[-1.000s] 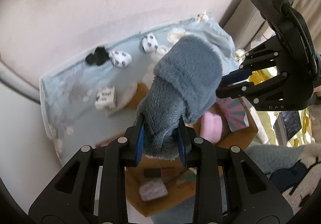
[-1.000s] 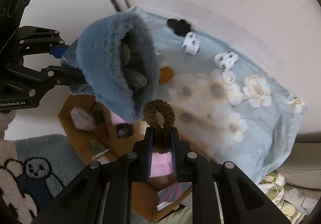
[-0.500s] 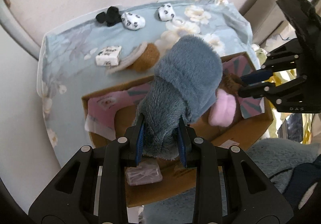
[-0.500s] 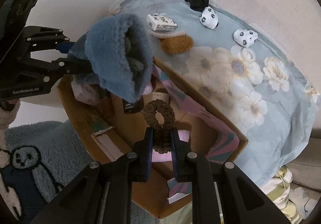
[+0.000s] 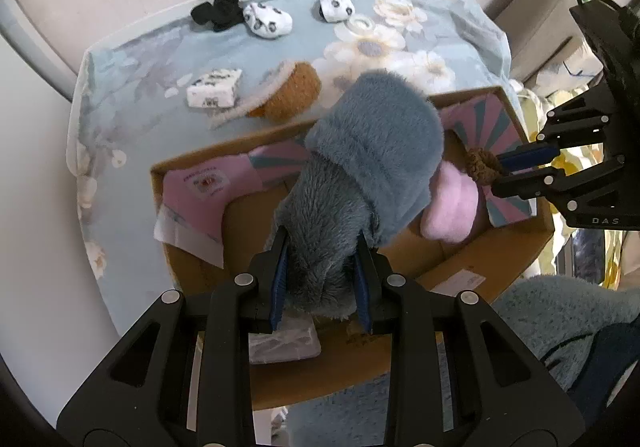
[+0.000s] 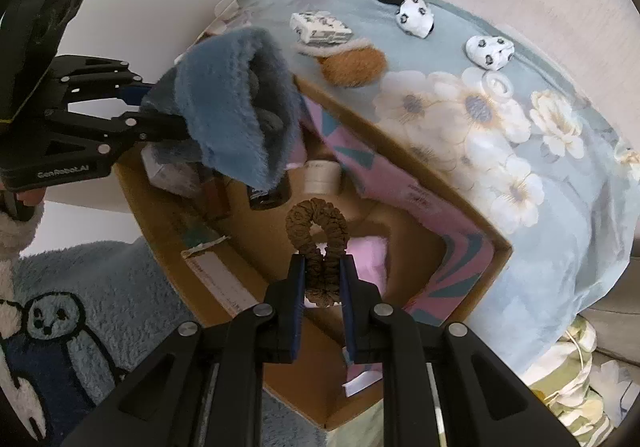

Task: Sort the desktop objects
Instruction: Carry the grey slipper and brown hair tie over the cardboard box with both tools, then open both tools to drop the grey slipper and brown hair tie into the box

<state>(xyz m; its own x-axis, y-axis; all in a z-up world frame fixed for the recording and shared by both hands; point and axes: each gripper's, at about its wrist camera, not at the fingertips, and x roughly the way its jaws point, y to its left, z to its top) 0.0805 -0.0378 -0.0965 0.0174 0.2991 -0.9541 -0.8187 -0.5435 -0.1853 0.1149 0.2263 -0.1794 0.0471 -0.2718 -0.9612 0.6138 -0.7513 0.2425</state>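
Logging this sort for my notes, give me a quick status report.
Left gripper shut on blue slipper. Right gripper shut on brown scrunchie. Both over the cardboard box; nothing blocking.

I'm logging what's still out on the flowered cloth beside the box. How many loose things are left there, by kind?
Spotted white socks: 2
Black sock bundle: 1
Brown slipper: 1
Printed white packet: 1
Clear round lid: 1
Total: 6

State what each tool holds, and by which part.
Left tool: shut on the blue slipper, gripped at its heel end. Right tool: shut on the brown scrunchie, pinched at one side of its loop.
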